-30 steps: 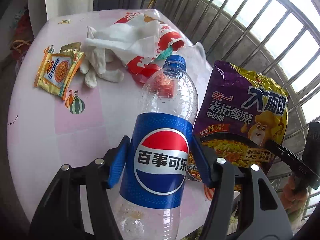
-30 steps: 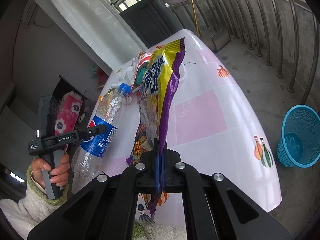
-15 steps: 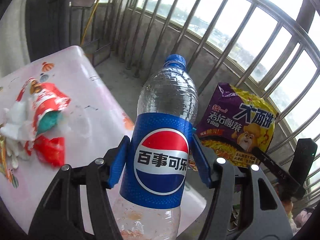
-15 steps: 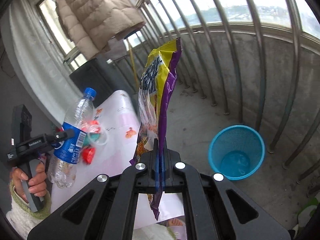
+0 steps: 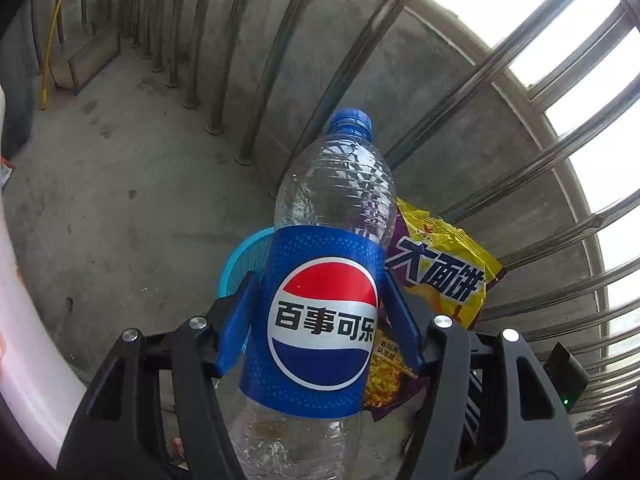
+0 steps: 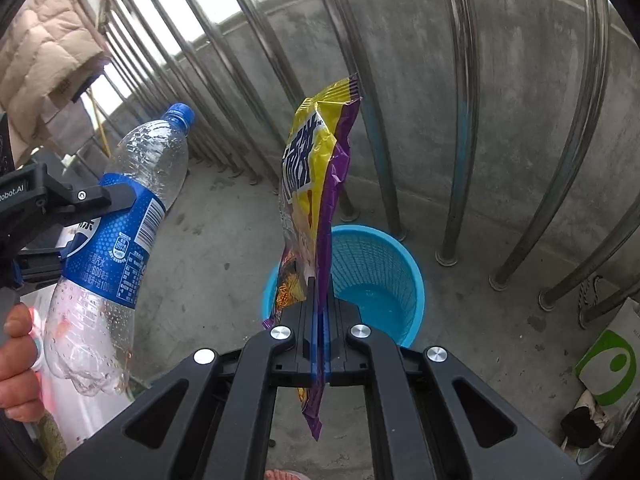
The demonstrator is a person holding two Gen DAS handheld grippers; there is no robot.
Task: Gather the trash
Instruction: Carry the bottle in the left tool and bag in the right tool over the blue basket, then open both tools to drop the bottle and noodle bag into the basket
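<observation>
My left gripper [image 5: 322,316] is shut on an empty Pepsi bottle [image 5: 326,304] with a blue label and blue cap, its blue pads pressing both sides of the label. The same bottle [image 6: 120,236] shows at the left of the right wrist view, held out over the concrete floor. My right gripper [image 6: 320,308] is shut on the edge of a purple and yellow noodle wrapper [image 6: 316,184], which stands up above a blue mesh bin [image 6: 380,264]. In the left wrist view the wrapper [image 5: 436,264] hangs to the right of the bottle, and the bin [image 5: 244,256] peeks out behind it.
Steel railing bars [image 6: 464,120] and a low concrete wall [image 6: 520,92] stand close behind the bin. The pink table edge [image 5: 24,320] runs along the left. A hand [image 6: 16,360] grips the left handle. A white and green bag [image 6: 612,364] and shoes lie at the lower right.
Both grippers have swung away from the table toward the railing and tilted down. The blue bin now sits right under the wrapper and behind the bottle. Both grips are unchanged.
</observation>
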